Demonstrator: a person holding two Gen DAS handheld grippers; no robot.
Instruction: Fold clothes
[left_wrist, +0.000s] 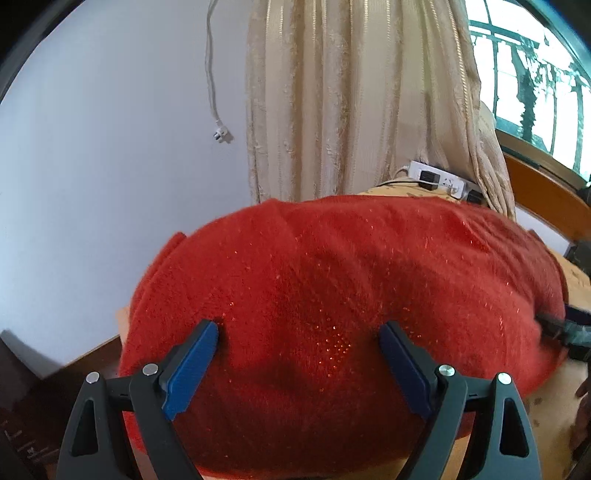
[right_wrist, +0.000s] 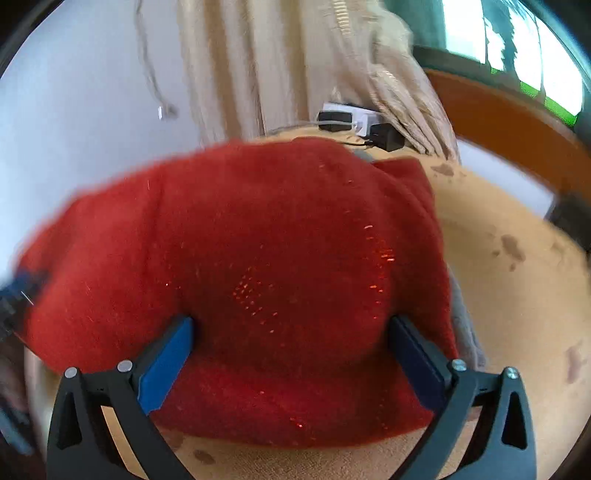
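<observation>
A fuzzy red sweater (left_wrist: 332, 258) with glittery threads lies bunched on a tan cloth-covered table (right_wrist: 498, 295). In the left wrist view my left gripper (left_wrist: 299, 326) hangs open just over its near part, blue pads wide apart with only the knit beneath them. My right gripper (right_wrist: 292, 320) is open too, its jaws straddling the sweater (right_wrist: 258, 221) near its right side without pinching it. Each gripper shows at the edge of the other's view: the right gripper (left_wrist: 569, 328) at the sweater's right end, the left gripper (right_wrist: 14, 295) blurred at its left end.
A white power strip (right_wrist: 351, 118) with black plugs sits at the table's far edge, below a cream curtain (left_wrist: 351, 99). A grey cloth edge (right_wrist: 467, 332) pokes out under the sweater's right side. A wooden rail (right_wrist: 509, 122) and a window are at the right; the wall is at the left.
</observation>
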